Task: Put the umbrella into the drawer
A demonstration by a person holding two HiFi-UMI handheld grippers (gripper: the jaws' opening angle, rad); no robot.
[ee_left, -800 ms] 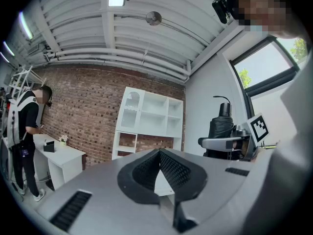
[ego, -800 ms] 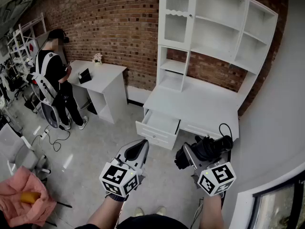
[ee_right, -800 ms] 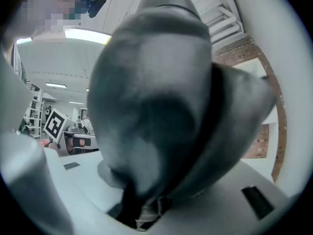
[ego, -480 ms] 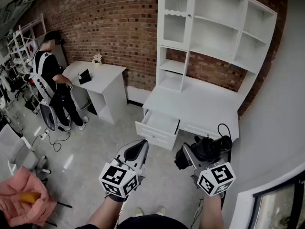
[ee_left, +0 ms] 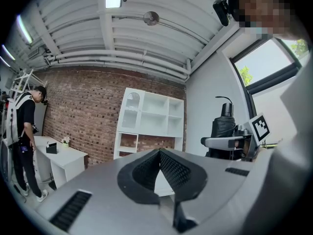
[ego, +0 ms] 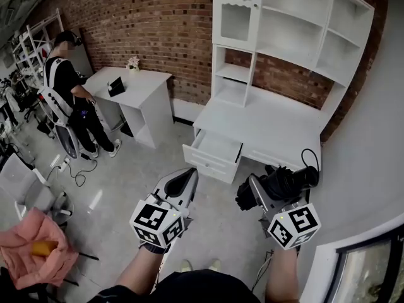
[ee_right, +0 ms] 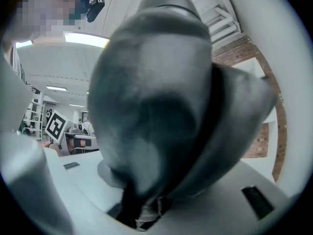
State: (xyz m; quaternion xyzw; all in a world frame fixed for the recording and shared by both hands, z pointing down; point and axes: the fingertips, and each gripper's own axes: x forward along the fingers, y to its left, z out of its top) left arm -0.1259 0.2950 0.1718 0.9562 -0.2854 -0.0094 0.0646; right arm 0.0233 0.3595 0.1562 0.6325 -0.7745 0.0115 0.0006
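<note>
My right gripper [ego: 257, 196] is shut on a folded black umbrella [ego: 281, 183], held level above the floor. In the right gripper view the umbrella [ee_right: 156, 106] fills most of the picture between the jaws. My left gripper [ego: 187, 178] hangs beside it to the left, shut and with nothing in it; its jaw tips meet in the left gripper view [ee_left: 159, 152]. Ahead stands a white desk [ego: 278, 137] under a shelf unit [ego: 284, 30]. Its left drawer [ego: 212, 154] is pulled out and looks empty. Both grippers are well short of the drawer.
A person [ego: 66, 87] stands at a small white table [ego: 142, 87] at the far left. A pink cloth [ego: 35, 251] lies at the lower left, with cables [ego: 79, 175] on the floor. A white wall [ego: 372, 169] and a window [ego: 366, 276] close off the right side.
The desk and drawer have shifted slightly right and down in the head view. Both grippers keep their places relative to each other, the umbrella still gripped. The far person has shifted a little.
</note>
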